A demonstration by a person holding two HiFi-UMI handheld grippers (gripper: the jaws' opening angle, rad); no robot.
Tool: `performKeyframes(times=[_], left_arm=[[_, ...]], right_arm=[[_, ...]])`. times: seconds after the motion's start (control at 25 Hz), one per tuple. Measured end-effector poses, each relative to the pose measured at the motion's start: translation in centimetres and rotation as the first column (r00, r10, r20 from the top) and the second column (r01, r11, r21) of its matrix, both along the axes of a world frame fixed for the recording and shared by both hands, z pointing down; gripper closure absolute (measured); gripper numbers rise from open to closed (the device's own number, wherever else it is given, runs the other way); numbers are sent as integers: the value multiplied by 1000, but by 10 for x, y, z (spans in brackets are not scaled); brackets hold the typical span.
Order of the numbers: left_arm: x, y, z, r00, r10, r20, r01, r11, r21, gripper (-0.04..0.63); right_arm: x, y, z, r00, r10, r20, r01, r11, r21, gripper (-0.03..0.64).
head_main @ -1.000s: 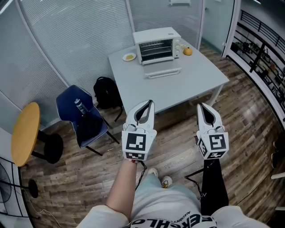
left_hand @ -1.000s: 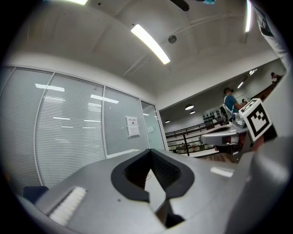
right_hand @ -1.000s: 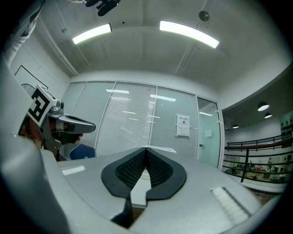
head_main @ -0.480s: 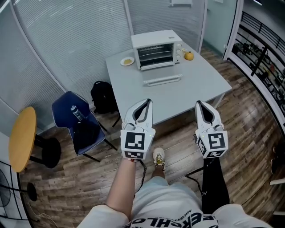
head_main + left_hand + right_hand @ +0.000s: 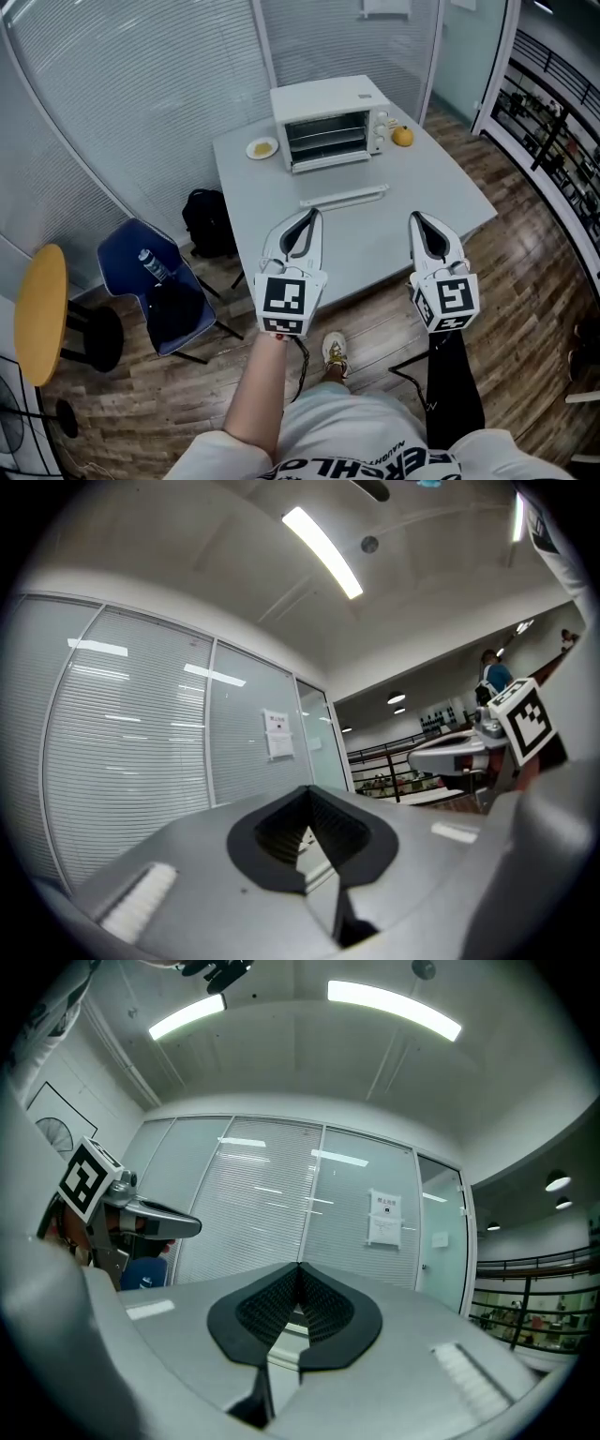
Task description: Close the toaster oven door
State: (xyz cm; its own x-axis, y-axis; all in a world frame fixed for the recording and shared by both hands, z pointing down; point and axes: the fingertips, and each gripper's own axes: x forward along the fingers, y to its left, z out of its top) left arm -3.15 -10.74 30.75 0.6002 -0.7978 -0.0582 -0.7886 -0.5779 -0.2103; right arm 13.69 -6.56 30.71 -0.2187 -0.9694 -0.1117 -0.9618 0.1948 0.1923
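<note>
A white toaster oven [image 5: 323, 120] stands at the far side of the grey table [image 5: 450, 192]. Its glass door hangs open and flat toward me, with the door handle [image 5: 343, 197] out over the tabletop. My left gripper [image 5: 315, 215] and right gripper [image 5: 415, 217] are held side by side over the table's near edge, well short of the door, both shut with nothing between the jaws. In the left gripper view the left gripper [image 5: 305, 790] points up at blinds and ceiling. The right gripper [image 5: 299, 1266] shows the same in the right gripper view.
A small plate with yellow food [image 5: 262, 147] sits left of the oven, an orange [image 5: 402, 136] to its right. A blue chair [image 5: 150, 291] holding a bottle [image 5: 150, 265], a black backpack [image 5: 208, 222] and a round wooden table [image 5: 39, 309] stand left. A railing [image 5: 553, 103] runs on the right.
The table and oven have come nearer and slid lower in the head view as the person steps forward. Both grippers stay shut, held the same way.
</note>
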Motion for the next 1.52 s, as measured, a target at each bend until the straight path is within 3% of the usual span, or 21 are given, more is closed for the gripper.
performKeyframes(times=[0.48, 0.84, 1.24, 1.52], left_arm=[[26, -150, 2, 998, 48, 28, -48, 999, -1, 541], [37, -216, 31, 997, 76, 35, -74, 996, -53, 541], [27, -254, 87, 999, -25, -25, 20, 987, -162, 541], [32, -274, 156, 997, -77, -10, 72, 960, -272, 541]], right_arm=[[6, -159, -3, 1000, -10, -8, 10, 1000, -15, 615], [5, -226, 24, 999, -32, -25, 30, 997, -75, 615], [0, -266, 87, 998, -37, -43, 28, 982, -184, 614], [2, -294, 154, 998, -65, -20, 56, 951, -304, 614]])
